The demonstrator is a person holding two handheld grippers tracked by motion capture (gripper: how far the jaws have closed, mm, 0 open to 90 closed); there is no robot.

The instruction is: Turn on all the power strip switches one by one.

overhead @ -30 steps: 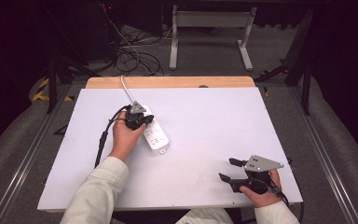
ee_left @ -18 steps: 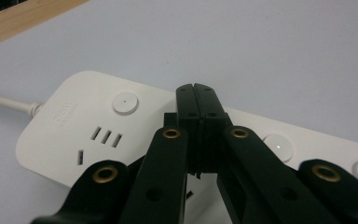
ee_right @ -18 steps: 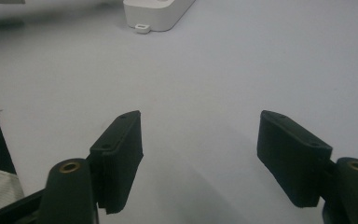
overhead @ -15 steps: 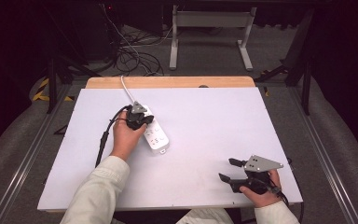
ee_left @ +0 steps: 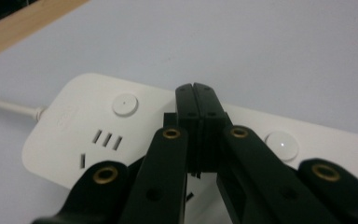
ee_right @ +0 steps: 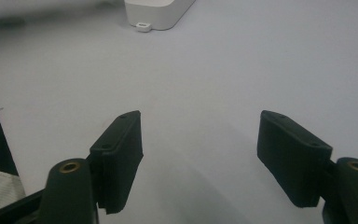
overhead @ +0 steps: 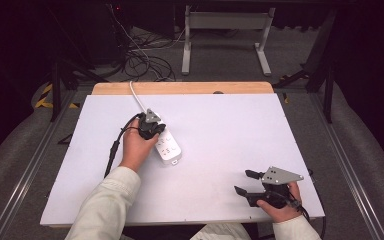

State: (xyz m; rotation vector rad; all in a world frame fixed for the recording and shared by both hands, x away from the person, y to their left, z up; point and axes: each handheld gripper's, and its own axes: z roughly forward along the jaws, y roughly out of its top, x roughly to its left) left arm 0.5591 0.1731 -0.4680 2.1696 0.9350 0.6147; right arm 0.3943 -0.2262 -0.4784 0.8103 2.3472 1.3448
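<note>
While its two black jaws press flat against each other with nothing between them, the left gripper [ee_left: 198, 93] hovers right over a white power strip [ee_left: 102, 121], its tips above the strip's top face between two round buttons [ee_left: 125, 104]. Just left of the tips in the left gripper view sit a row of three slots and a single slot; farther left a white cord [ee_left: 7, 106] leaves the strip's end. Seen from the high view, the left gripper [overhead: 151, 129] is held by the left hand [overhead: 136, 147], and the power strip [overhead: 169, 148] runs out from under it toward the person's right. A black cable [overhead: 114, 147] trails back from this gripper along the forearm.

Well apart, near the table's front right corner, the right gripper [overhead: 245, 182] rests in the right hand [overhead: 280, 207], jaws spread wide and empty. Looking along it in the right gripper view, the right gripper [ee_right: 200, 140] faces bare white table [ee_right: 214, 70], with the near end of the power strip [ee_right: 158, 11] far ahead and to the left. No containers are on the table [overhead: 230, 125].
</note>
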